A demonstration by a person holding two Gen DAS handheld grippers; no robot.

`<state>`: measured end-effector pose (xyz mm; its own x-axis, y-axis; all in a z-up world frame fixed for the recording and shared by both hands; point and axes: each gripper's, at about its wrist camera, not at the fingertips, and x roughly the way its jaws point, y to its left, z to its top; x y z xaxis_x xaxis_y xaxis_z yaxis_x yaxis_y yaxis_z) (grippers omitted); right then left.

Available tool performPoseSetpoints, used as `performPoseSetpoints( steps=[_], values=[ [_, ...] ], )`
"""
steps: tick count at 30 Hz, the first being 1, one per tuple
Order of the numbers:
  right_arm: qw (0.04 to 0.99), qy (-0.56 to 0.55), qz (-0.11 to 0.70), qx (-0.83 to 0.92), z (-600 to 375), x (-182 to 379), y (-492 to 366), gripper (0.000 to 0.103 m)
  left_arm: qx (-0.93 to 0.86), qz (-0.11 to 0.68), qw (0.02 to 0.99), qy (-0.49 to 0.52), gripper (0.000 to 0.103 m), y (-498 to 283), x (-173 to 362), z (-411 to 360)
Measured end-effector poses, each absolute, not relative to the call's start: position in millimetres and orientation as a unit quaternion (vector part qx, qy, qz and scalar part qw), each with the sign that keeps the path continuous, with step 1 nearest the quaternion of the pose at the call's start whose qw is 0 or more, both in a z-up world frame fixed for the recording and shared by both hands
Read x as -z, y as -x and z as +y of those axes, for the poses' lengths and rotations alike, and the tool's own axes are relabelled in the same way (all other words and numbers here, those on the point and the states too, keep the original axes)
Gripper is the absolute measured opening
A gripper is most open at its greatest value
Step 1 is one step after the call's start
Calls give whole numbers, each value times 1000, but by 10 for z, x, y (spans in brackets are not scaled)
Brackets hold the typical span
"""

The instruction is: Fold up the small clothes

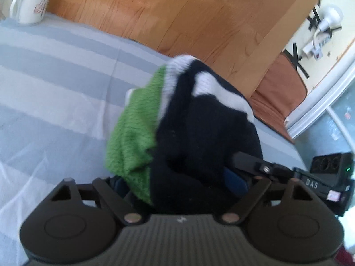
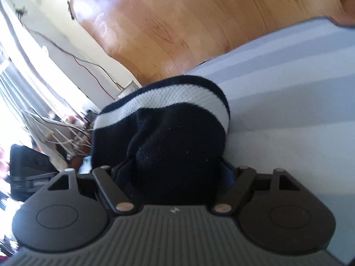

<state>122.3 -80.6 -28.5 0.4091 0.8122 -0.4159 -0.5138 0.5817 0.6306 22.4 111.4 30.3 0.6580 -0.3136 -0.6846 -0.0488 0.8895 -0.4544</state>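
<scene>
1. The left gripper (image 1: 177, 177) is closed on a bunched garment (image 1: 199, 137), a dark navy knit with a white stripe and a fuzzy green part (image 1: 131, 137) on its left side. The fabric fills the space between the jaws and hides both fingertips.
2. The right gripper (image 2: 175, 173) is clamped on the same navy-and-white striped knit (image 2: 168, 119); its jaws are pressed into a thick wad of cloth.
3. The garment is held up off the bed (image 1: 55, 77), over the grey striped cover and near the edge that meets the wooden floor (image 1: 177, 11). A white mug (image 1: 31, 4) stands at the bed's far left corner, well away from the cloth.
4. Judging from this, the step in hand is carrying or shaking out the piece before laying it flat; no fold is made yet.
5. To do it well, I would draw the two grippers apart so the knit opens between them, then lower it onto a bare part of the bed, away from the edge.
6. Both grips hold bunched cloth rather than a clean hem, so re-gripping at corners would likely be needed for a neat fold.
7. Pose: the left gripper points forward and slightly down over the bed. The right view is strongly rolled, so that gripper is tilted sideways. Its body shows at the right edge of the left view, so the two are close together.
</scene>
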Motion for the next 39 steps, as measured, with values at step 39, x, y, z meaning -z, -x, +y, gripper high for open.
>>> performPoseSetpoints(
  steps=[39],
  values=[
    [938, -135, 250, -198, -1547, 202, -1672, 88, -12, 316, 948, 33, 95, -1184, -296, 57]
  ],
)
